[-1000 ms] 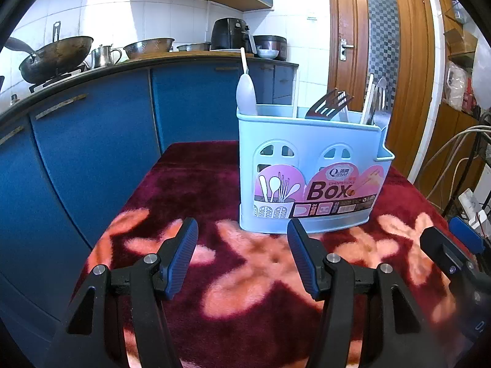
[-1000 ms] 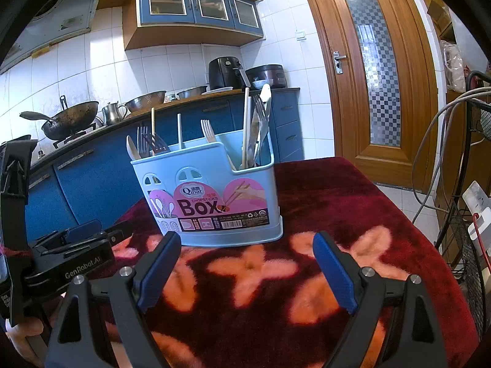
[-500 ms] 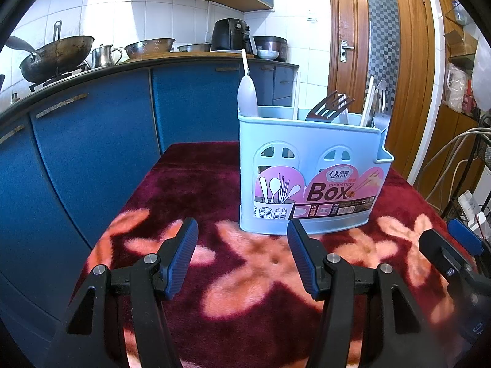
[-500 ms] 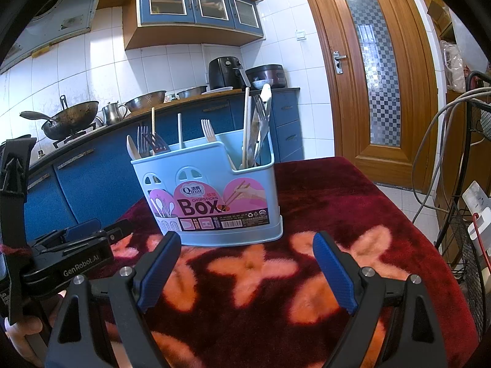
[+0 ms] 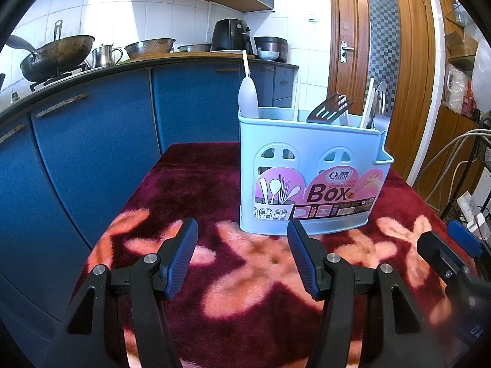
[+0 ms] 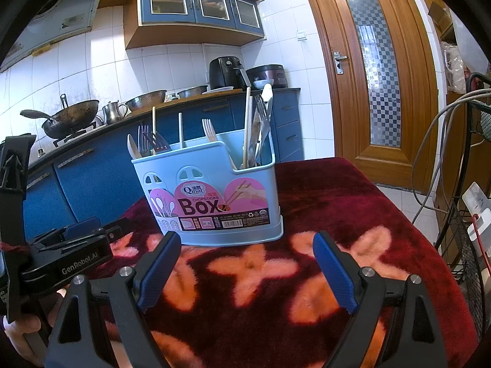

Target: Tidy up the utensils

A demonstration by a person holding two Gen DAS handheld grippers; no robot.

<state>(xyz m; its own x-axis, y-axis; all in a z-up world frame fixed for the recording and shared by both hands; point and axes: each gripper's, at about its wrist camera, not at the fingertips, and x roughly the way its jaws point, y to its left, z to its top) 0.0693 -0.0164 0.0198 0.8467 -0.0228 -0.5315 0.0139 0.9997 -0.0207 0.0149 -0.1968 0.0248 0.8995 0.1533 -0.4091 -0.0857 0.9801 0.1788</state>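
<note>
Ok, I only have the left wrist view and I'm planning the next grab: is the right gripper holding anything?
Observer: No. The right gripper is open and empty, over the red floral cloth, just short of the blue utensil box.
Operator: Any loose utensils on the cloth on that side?
Observer: I see none on the cloth to the right of the box.
Operator: The black spatula blocks my look into the box. What stands behind it?
Observer: A pale fork, tines up, near the middle of the box.
</note>
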